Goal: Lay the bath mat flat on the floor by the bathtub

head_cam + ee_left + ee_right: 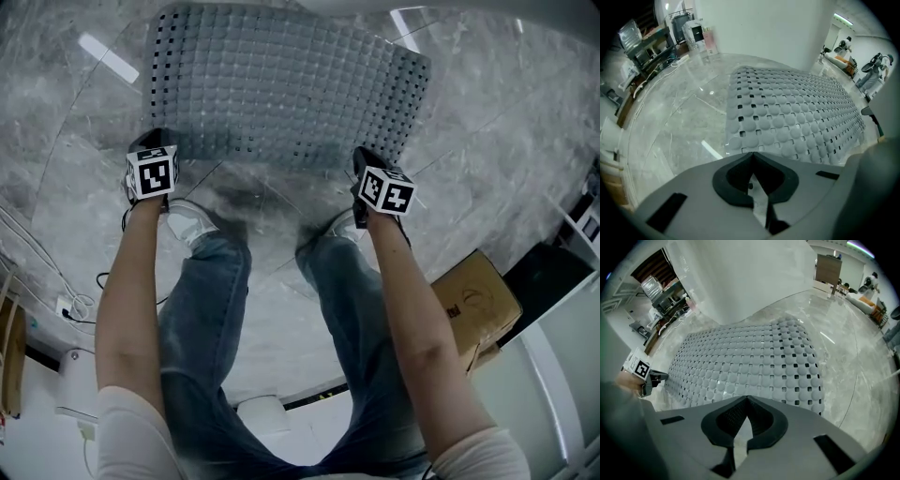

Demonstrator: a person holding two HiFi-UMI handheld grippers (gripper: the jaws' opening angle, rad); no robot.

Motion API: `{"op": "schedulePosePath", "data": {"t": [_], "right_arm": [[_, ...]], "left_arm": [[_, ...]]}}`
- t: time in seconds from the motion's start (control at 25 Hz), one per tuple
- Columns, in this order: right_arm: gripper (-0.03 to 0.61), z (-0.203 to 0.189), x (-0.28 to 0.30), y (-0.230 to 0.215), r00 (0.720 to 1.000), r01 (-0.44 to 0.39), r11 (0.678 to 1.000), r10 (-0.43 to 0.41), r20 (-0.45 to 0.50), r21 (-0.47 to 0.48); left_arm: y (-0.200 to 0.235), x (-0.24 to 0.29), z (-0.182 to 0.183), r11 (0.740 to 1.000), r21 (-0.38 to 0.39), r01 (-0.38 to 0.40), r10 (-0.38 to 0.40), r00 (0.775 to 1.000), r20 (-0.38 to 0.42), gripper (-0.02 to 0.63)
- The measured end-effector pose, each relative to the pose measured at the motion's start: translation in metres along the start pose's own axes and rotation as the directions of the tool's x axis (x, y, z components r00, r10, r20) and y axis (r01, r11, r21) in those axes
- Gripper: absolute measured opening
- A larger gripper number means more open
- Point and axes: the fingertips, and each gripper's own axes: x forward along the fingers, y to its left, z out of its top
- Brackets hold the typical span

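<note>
Bath mat (281, 89) lies spread on the floor (497, 131); left gripper (752, 153) and right gripper (746, 398) have jaws fully closed, apparently pinching its near edge. Lower both corners evenly, then release

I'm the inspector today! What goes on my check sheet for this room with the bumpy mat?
Surface: shiny grey marble floor.
Job's things: grey bath mat with holes, spread on the floor and reaching toward the white bathtub wall. Its near edge looks slightly lifted, so it is not yet fully flat.
Clutter: cardboard box at the person's right.
Grippers: left gripper and right gripper are both shut on the mat's near edge, one near each corner.
Cables: white cables on the floor at the left.
Surroundings: shelves loaded with equipment along the far side.
</note>
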Motion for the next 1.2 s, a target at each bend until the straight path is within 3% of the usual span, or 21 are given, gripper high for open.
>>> {"op": "schedulePosePath", "data": {"t": [0.2, 0.36, 0.64, 0.92, 1.2], "right_arm": [[0.026, 0.012, -0.025, 0.002, 0.998, -0.041, 0.999, 0.04, 0.039, 0.032], [0.026, 0.023, -0.068, 0.012, 0.994, -0.086, 0.996, 0.084, 0.076, 0.027], [0.026, 0.056, -0.185, 0.04, 0.98, -0.148, 0.989, 0.151, 0.128, -0.027], [0.026, 0.109, -0.302, 0.079, 0.951, -0.21, 0.976, 0.217, 0.221, -0.051], [0.026, 0.166, -0.429, 0.119, 0.904, -0.26, 0.96, 0.281, 0.323, -0.108]], "left_arm": [[-0.008, -0.017, 0.007, 1.0, -0.023, 0.01, -0.011, 0.999, -0.053, 0.017], [-0.04, -0.074, 0.036, 0.995, 0.015, 0.102, -0.102, 0.995, -0.006, 0.017], [-0.093, -0.208, 0.088, 0.974, 0.006, 0.225, -0.225, 0.972, 0.063, 0.015], [-0.127, -0.346, 0.145, 0.966, 0.024, 0.258, -0.258, 0.953, 0.156, 0.015], [-0.163, -0.486, 0.203, 0.955, 0.05, 0.292, -0.294, 0.917, 0.269, 0.015]]}}
